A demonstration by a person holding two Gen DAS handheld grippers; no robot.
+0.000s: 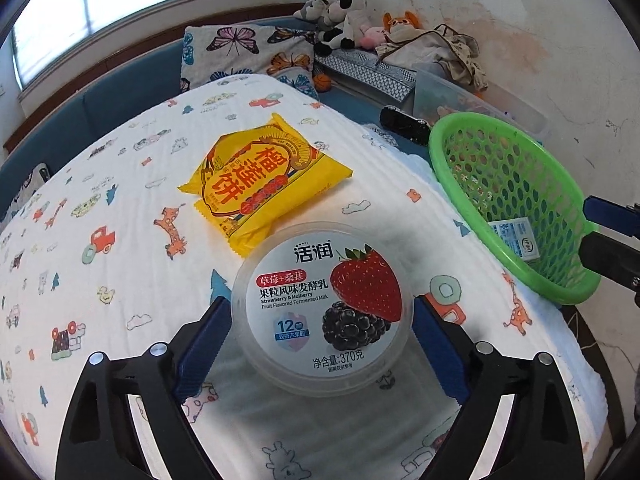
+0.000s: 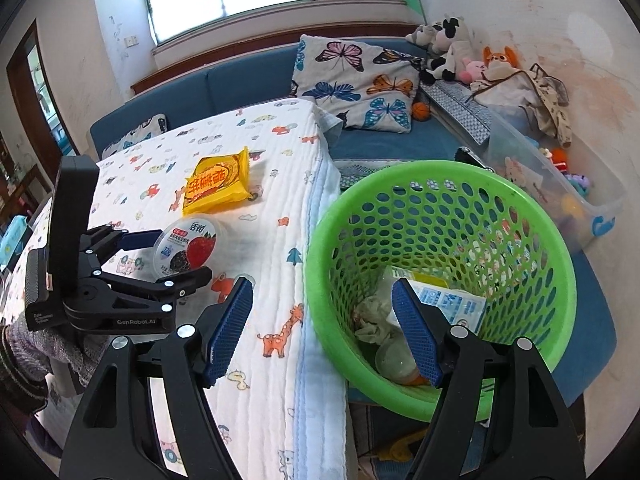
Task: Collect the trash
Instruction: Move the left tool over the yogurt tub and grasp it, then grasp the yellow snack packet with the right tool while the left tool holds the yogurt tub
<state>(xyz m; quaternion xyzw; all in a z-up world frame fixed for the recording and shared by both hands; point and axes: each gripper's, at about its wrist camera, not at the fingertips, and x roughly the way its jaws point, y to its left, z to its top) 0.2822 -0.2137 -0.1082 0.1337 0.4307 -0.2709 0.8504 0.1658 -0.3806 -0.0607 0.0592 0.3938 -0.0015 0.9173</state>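
A round strawberry-and-mulberry yogurt tub lies lid up on the cartoon-print cloth of the table. My left gripper stands open around it, one blue pad close to each side. Just beyond lies a yellow snack packet. A green mesh basket tilts at the table's right edge, holding a milk carton, crumpled tissue and a clear container. My right gripper is open astride its near rim, one finger inside, one over the table.
Behind the table runs a blue sofa with a butterfly pillow and plush toys. A clear plastic bin of toys stands right of the basket. A person's sleeve shows behind the left gripper.
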